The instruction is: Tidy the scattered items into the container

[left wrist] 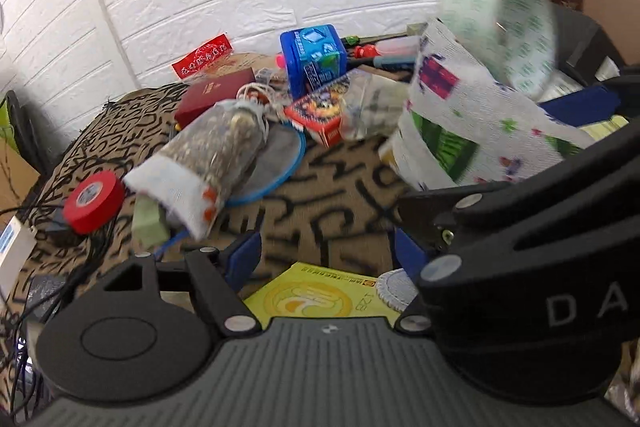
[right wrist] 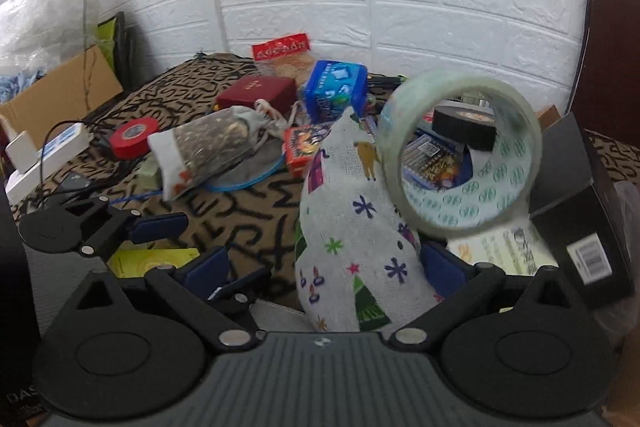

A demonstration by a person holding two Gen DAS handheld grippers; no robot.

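At the far left, the red tape roll (left wrist: pixel 94 201) and the mesh sachet (left wrist: pixel 208 155) lie loose on the patterned cloth (left wrist: pixel 320 187), well apart from the container, so we judge the tidying far from done. Our left gripper (left wrist: pixel 326 253) hovers low over the yellow card (left wrist: pixel 316 297) with its jaws apart and nothing between them. Further right, the printed cloth pouch (right wrist: pixel 352 227) stands between the 2 fingers of the right gripper (right wrist: pixel 324 265). Those jaws are spread wide and the left pad (right wrist: pixel 208 265) is clear of the fabric, so we read it as not clamped. The clear tape roll (right wrist: pixel 460 155) sits blurred at the pouch's upper right edge, and we cannot tell whether it rests on the pouch or is loose. Through its ring we see a black tape roll (right wrist: pixel 464 129) and packets lying in what we take for the container (right wrist: pixel 560 163), though its rim is hard to make out. To do this step well, we should close on the pouch low and square, lift it gently so the tape roll does not tumble onto the table, and release only once it is over the container's opening.
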